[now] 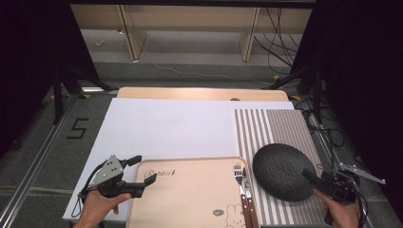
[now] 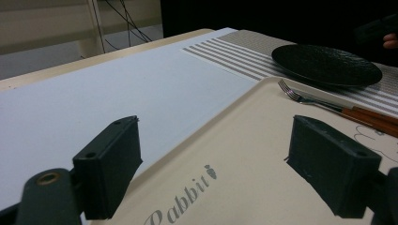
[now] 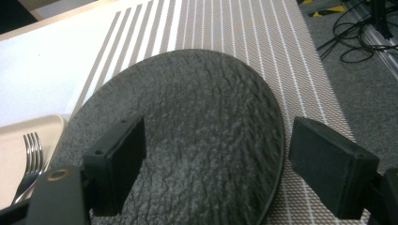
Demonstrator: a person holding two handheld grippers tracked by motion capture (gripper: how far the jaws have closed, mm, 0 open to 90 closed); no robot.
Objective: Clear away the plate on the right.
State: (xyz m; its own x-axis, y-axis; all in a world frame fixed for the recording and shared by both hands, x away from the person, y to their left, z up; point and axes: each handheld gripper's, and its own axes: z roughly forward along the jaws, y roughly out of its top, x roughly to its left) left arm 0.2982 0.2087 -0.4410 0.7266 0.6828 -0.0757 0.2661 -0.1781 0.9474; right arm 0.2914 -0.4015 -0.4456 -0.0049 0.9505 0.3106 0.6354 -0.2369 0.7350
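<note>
High view showed the right gripper (image 1: 317, 182), jaws wide, straddling the black plate's (image 1: 280, 170) near rim on the striped mat (image 1: 273, 126); a shallow bite risked it slipping loose. The left gripper (image 1: 138, 175) gaped over the tray (image 1: 190, 194).

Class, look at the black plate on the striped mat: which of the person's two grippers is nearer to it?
Right. The right gripper hangs open at the black plate's near right rim; the left gripper sits across the tray, at its left edge.
</note>
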